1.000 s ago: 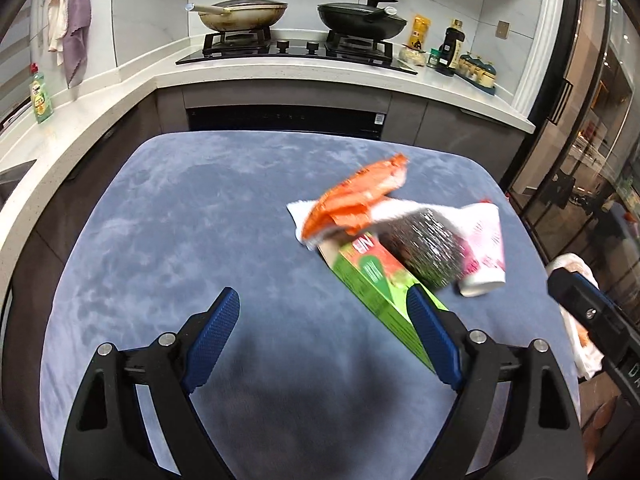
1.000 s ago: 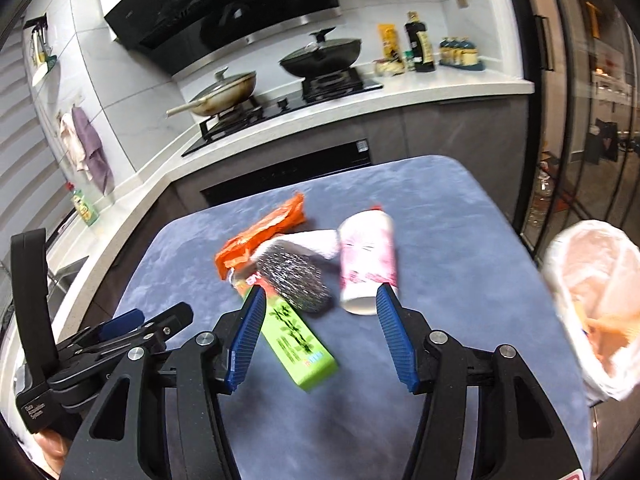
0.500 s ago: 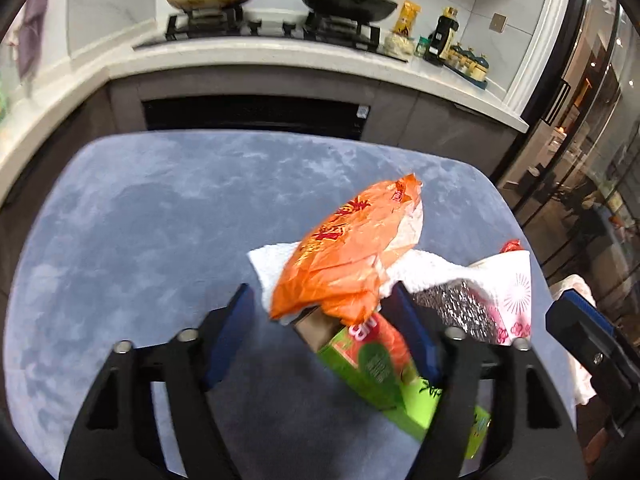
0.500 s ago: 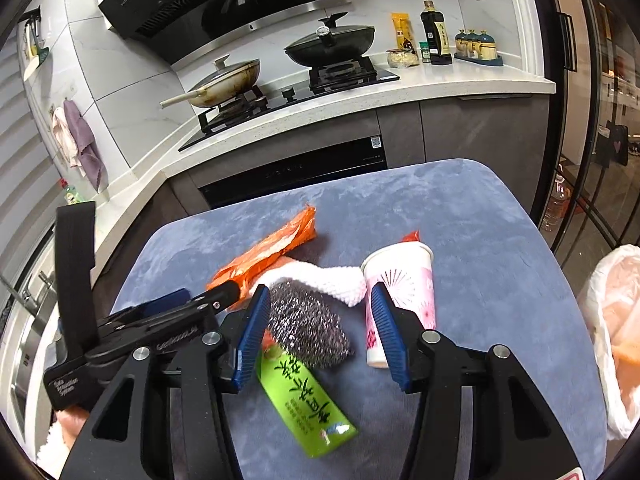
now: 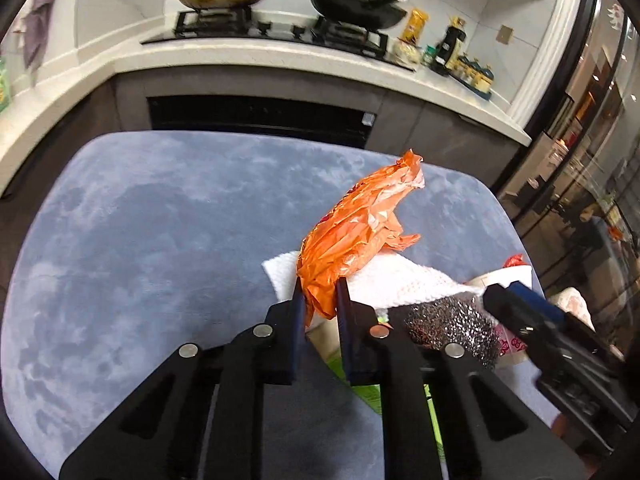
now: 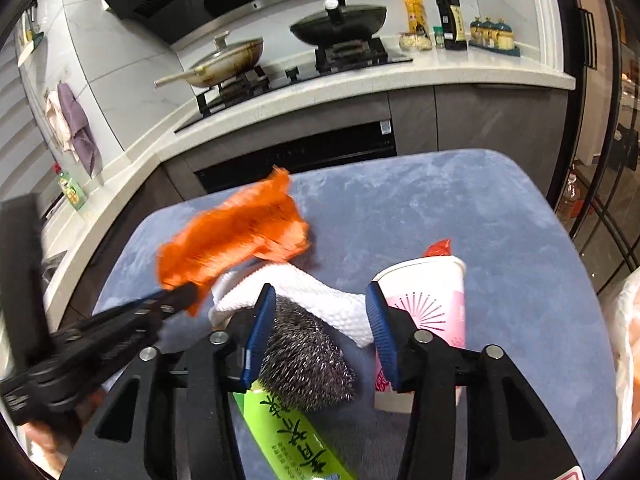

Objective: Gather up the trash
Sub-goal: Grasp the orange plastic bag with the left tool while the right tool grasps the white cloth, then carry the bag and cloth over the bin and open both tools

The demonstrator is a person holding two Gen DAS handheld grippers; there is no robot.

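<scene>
Trash lies heaped on the blue desk (image 6: pixel 460 208), with the steel scourer (image 6: pixel 308 364) at its centre. Left gripper (image 5: pixel 320 300) has its jaws pinched on the orange wrapper (image 5: pixel 356 232), raised just above the scourer. Right gripper (image 6: pixel 320 328) hangs with jaws wide, straddling the scourer, nothing held. Likely next: carry the wrapper to the plastic bag (image 6: pixel 624 344) beyond the scourer's right.

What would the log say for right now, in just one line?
left gripper: shut on orange wrapper | right gripper: open around steel scrubber | pink cup: on table
</scene>
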